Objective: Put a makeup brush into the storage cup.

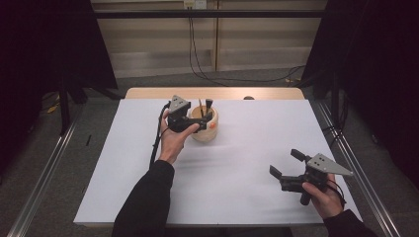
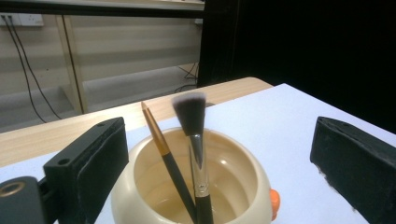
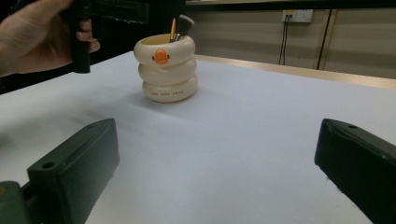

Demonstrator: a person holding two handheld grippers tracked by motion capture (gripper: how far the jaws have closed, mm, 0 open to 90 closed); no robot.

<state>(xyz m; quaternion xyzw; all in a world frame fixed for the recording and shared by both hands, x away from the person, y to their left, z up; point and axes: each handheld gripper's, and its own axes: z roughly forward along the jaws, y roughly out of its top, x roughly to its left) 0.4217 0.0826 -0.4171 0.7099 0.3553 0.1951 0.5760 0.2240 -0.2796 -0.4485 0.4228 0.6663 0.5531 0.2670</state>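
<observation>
Both my grippers are matte black handheld units. The left gripper [image 1: 197, 120], just left of centre in the high view, and the right gripper [image 1: 285, 164] at lower right each carry a grey three-cornered plate on top with small dark screw holes. A black cable trails down from the left one along my forearm. The jaws are chunky black blocks with a round hole near the tip. I'm wearing black long sleeves on both arms.

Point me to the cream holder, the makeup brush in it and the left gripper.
cream holder [image 3: 168, 74], right gripper view, on its middle ring.
makeup brush [image 2: 190, 112], left gripper view, on its dark bristles.
left gripper [image 1: 190, 117], high view, between its jaws by the holder's rim.
</observation>
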